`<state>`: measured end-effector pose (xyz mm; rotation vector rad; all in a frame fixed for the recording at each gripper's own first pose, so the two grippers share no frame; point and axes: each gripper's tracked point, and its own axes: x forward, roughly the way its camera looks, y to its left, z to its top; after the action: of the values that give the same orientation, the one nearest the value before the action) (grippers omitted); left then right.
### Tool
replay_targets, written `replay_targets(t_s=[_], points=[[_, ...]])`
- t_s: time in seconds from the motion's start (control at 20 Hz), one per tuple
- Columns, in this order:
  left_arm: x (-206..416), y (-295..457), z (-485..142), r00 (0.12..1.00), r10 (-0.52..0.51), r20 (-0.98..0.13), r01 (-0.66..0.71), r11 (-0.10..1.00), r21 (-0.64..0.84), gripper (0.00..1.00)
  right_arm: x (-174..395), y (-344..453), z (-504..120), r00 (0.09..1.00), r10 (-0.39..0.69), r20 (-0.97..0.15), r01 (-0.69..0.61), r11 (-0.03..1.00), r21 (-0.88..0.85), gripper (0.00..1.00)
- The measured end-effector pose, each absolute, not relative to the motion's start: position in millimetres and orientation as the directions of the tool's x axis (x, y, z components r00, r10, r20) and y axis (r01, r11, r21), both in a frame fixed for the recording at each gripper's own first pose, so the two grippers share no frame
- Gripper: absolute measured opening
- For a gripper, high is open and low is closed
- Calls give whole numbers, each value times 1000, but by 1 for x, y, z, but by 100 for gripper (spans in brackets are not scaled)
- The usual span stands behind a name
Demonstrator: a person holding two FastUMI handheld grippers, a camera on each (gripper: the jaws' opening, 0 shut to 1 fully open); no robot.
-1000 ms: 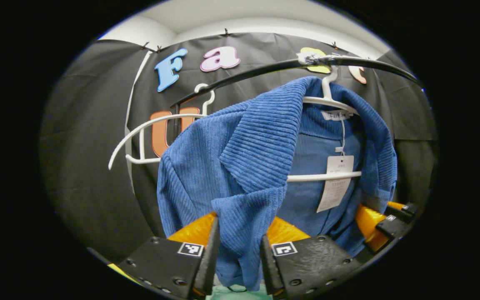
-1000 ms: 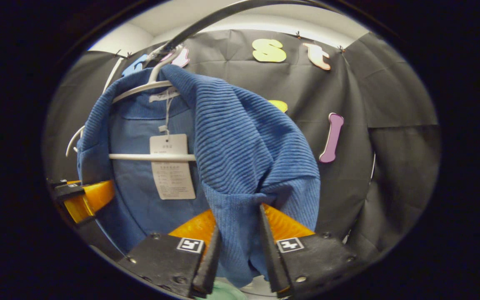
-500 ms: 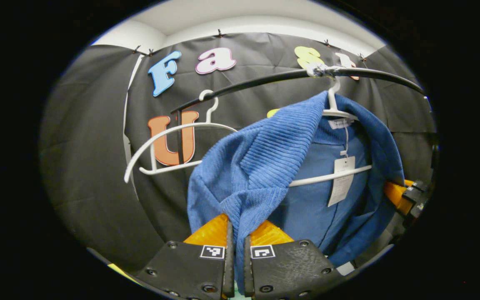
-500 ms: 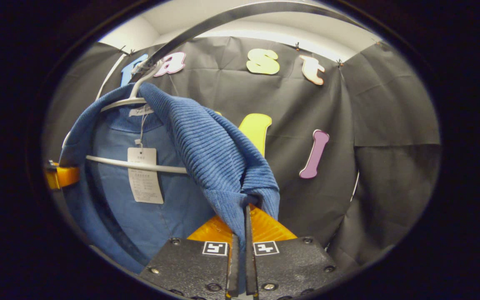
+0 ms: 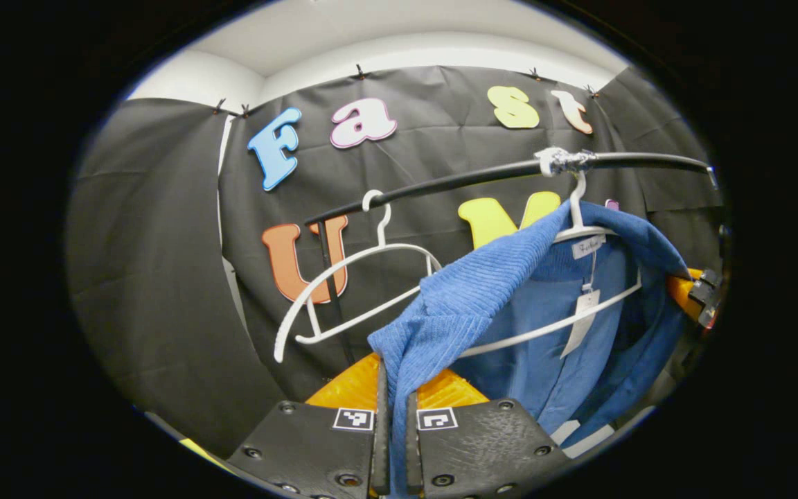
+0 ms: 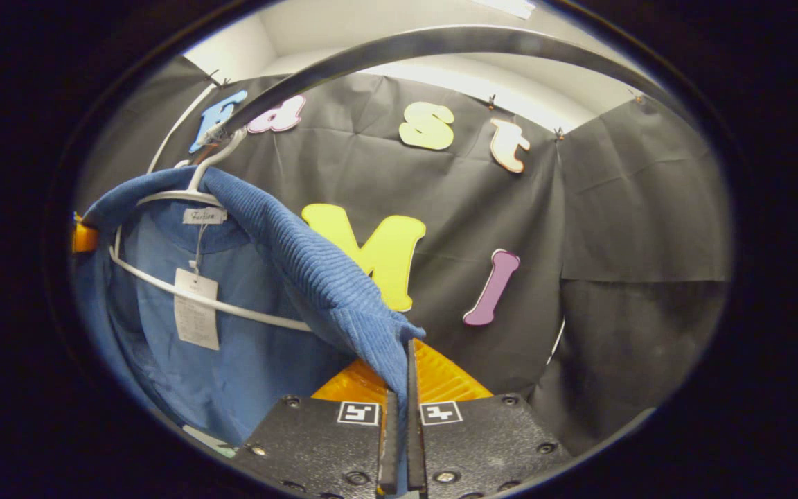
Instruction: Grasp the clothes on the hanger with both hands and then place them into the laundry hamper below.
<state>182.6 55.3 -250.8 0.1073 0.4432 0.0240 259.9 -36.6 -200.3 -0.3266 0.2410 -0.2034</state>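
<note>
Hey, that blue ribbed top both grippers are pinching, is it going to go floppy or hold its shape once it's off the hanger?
Probably floppy: the blue top folds and bunches where the left gripper pinches it. It looks light, judging by the thin white hanger carrying it. The ribbed knit likely grips well between the right gripper fingers.

In the left gripper view, the left gripper (image 5: 393,423) is showing two dark, rough plates with round screws near the edges, and each plate is carrying a small square black-and-white marker. Behind the plates a ribbed orange part is rising. In the right gripper view, the right gripper (image 6: 399,430) is looking the same: dark plates, screws, two markers, orange ribbed body.
</note>
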Motion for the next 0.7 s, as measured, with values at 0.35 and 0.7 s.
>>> replay_targets(t_s=[0.35, 0.7], points=[[190, 71, -221, 898, -57, -436, 118, 986, 115, 9, 260, -46, -175, 971, -209, -112, 141, 888, -437, 5], [200, 80, -216, 868, -126, -480, 226, 962, 155, 8, 269, -51, -166, 979, -200, -35, 141, 794, -591, 6]])
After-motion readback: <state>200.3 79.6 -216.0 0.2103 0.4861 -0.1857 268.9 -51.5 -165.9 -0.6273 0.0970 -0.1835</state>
